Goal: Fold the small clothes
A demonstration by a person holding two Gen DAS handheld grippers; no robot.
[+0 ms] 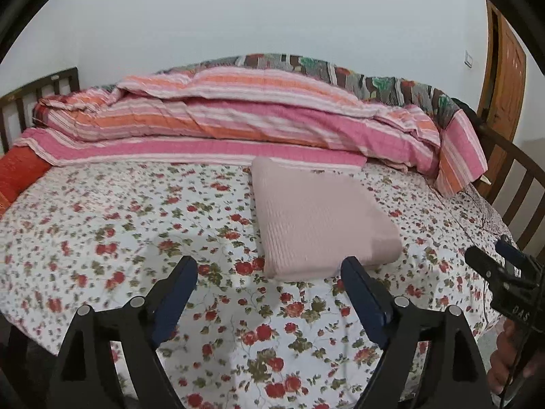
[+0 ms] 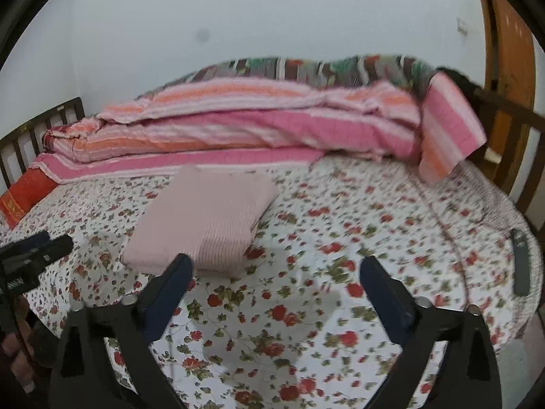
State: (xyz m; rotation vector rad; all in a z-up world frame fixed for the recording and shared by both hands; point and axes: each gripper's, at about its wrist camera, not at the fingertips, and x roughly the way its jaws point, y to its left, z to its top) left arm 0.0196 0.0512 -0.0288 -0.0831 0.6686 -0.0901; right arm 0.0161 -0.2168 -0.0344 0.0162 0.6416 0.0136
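Observation:
A pale pink ribbed garment [image 1: 316, 218] lies folded into a flat rectangle on the flowered bedsheet [image 1: 119, 211]. It also shows in the right wrist view [image 2: 207, 218]. My left gripper [image 1: 269, 266] is open and empty above the sheet, just short of the garment's near edge. My right gripper [image 2: 276, 266] is open and empty, with its left finger in front of the garment's near right corner. The right gripper shows at the right edge of the left wrist view [image 1: 504, 272], and the left gripper at the left edge of the right wrist view [image 2: 30, 255].
A pink and orange striped quilt [image 1: 221, 119] is heaped along the far side of the bed. A red pillow [image 1: 20, 173] lies at the far left. Dark wooden bed rails [image 1: 521, 177] stand on the right, a wooden door [image 1: 504, 78] beyond. A dark flat object [image 2: 521, 259] lies at the bed's right edge.

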